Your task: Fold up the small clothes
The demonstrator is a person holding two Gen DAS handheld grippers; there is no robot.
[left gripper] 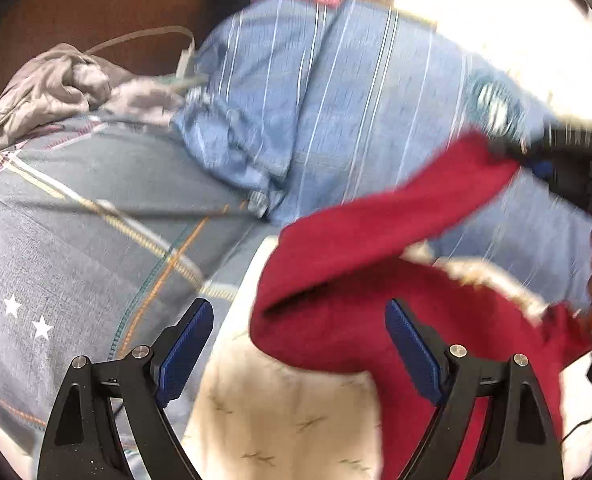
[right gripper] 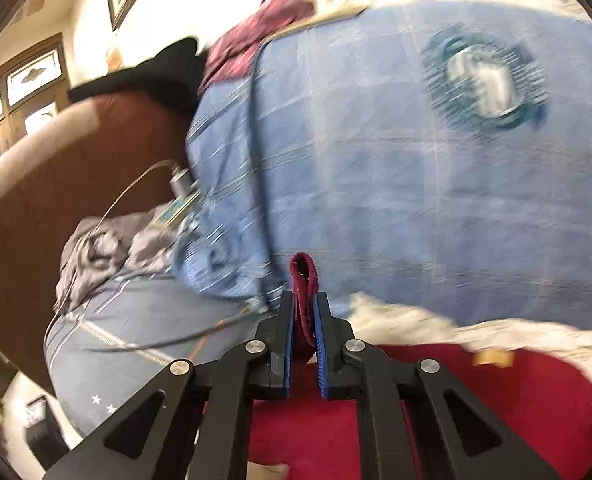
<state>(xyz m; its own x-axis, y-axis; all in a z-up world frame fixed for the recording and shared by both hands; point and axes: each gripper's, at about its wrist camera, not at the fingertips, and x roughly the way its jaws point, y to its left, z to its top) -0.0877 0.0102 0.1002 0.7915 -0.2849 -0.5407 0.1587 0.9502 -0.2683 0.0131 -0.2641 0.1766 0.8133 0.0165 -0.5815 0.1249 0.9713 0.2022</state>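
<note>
1. red knit fabric makes up the small garment (left gripper: 379, 248), which is seen folded over on itself, one strip of it raised and stretched toward the upper right of the left wrist view.
2. the garment is spread over a cream sheet (left gripper: 280, 412) with a faint twig print, just beside a blue striped cloth (left gripper: 335, 92) bearing a round teal emblem (right gripper: 483, 80).
3. a narrow loop of the red fabric is pinched between the blue pads of the right gripper (right gripper: 304, 320), whose fingers are closed tight on it; the loop stands up above the fingertips.
4. the left gripper (left gripper: 299, 320) is held with its fingers spread wide apart, nothing between them; its right pad (left gripper: 411, 352) lies over the red cloth and its left pad over the grey-blue bedding (left gripper: 76, 248).
5. a crumpled grey garment (left gripper: 56, 88) is seen at the far left, against a brown headboard (right gripper: 56, 184).
6. a thin cable (right gripper: 128, 192) is draped over that grey pile.
7. no containers can be made out; both views are blurred.
</note>
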